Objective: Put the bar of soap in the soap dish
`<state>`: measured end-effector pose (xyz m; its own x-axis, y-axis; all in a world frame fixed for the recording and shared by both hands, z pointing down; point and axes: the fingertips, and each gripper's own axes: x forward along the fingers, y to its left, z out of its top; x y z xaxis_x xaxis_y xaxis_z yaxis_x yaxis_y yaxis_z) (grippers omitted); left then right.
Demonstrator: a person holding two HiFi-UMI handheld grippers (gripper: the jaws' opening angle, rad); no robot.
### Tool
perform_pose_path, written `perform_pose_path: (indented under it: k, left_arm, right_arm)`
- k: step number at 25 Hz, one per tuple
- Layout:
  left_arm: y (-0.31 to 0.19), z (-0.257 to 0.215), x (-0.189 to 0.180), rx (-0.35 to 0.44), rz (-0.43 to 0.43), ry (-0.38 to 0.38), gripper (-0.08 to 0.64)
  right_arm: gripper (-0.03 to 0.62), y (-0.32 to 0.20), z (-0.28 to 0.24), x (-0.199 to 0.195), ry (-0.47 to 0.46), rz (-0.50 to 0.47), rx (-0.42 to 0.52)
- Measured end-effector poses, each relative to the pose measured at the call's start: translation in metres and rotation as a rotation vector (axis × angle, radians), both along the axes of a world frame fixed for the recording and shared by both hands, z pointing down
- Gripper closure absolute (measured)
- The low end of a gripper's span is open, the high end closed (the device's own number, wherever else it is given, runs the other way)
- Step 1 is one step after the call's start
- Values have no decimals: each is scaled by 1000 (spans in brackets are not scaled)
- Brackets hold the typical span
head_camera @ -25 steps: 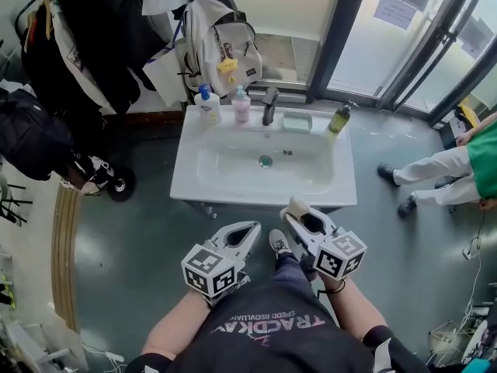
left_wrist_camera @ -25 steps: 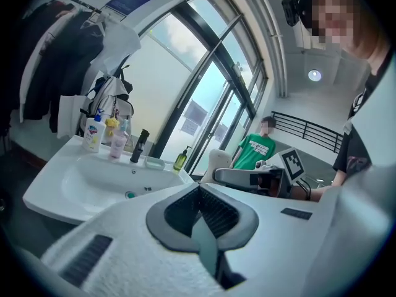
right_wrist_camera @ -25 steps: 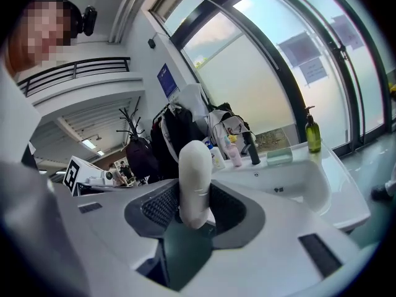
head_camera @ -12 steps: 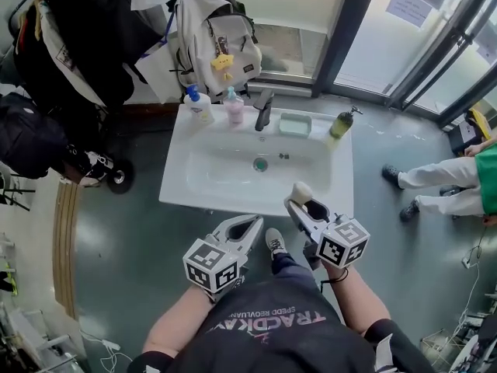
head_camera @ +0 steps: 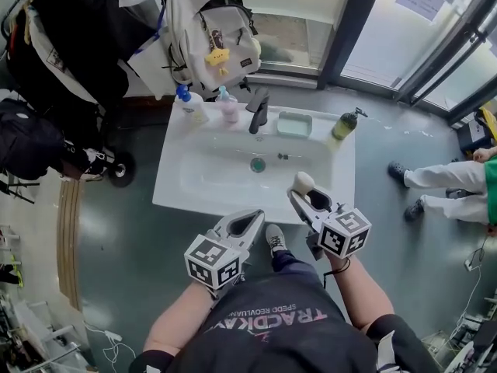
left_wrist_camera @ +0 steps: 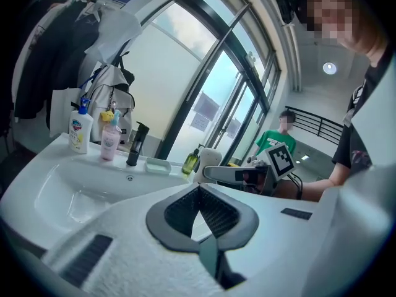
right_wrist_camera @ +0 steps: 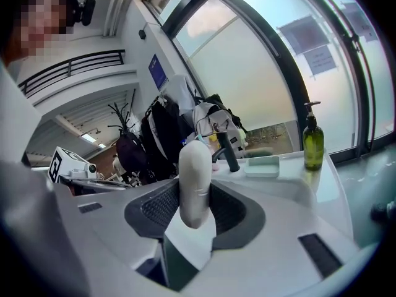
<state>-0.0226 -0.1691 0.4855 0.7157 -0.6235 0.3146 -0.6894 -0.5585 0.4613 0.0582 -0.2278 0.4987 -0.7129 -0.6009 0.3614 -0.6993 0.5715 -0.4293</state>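
A pale green soap dish (head_camera: 295,124) sits on the back rim of the white sink (head_camera: 175,189), right of the black faucet (head_camera: 258,109). My right gripper (head_camera: 300,193) is shut on the cream bar of soap (head_camera: 303,182), which it holds upright over the sink's front right rim. In the right gripper view the bar of soap (right_wrist_camera: 195,181) stands between the jaws, with the soap dish (right_wrist_camera: 262,164) far beyond it. My left gripper (head_camera: 255,217) is shut and empty at the sink's front edge. The left gripper view shows the soap dish (left_wrist_camera: 158,165) past the basin.
A green bottle (head_camera: 342,124) stands right of the dish. A pink bottle (head_camera: 227,106) and a white pump bottle (head_camera: 189,106) stand left of the faucet. A backpack (head_camera: 206,29) and dark coats (head_camera: 62,45) hang behind. A person's legs (head_camera: 443,181) are at the right.
Both grippers have come forward toward the sink. The right gripper, still holding the soap, has gone from in front of the sink to over its front rim.
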Motion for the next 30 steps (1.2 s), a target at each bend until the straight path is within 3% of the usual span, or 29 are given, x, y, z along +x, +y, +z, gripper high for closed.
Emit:
perform_pose_path:
  k: [13, 25, 30]
  left_arm:
    - [-47, 27, 21, -18, -27, -73, 551]
    - [-69, 40, 16, -60, -88, -84, 551]
    - [-73, 44, 14, -76, -103, -84, 551]
  right_arm:
    - [442, -109, 44, 33, 231, -9, 41]
    - [442, -185, 97, 36, 629, -138, 116]
    - [442, -209, 110, 29, 852, -243, 197]
